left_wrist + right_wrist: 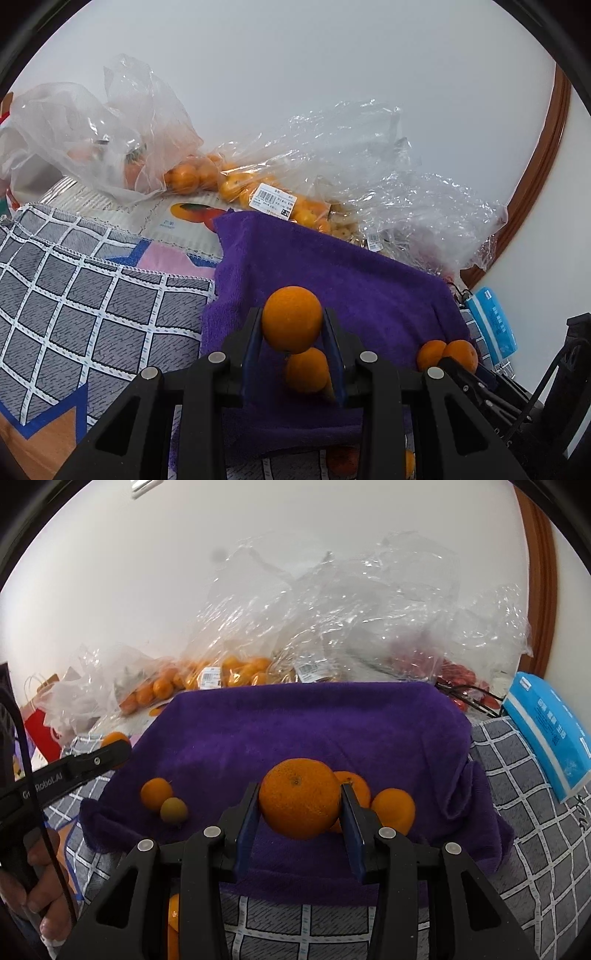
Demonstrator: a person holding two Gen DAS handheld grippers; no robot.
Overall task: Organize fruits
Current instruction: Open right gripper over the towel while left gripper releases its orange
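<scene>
**Both grippers hold oranges over the purple towel**

The left gripper (291,325) has its fingers closed narrowly on a small orange (291,319), held above the purple towel (351,269), with another orange (306,369) lying just beneath. The right gripper (299,805) has its fingers clamped a little wider on a large orange (299,797). Two oranges (393,810) lie just right of it on the towel, and two smaller fruits (157,794) lie to the left. Clear bags of fruit (229,674) crowd the far edge of the surface (535,834).
</scene>
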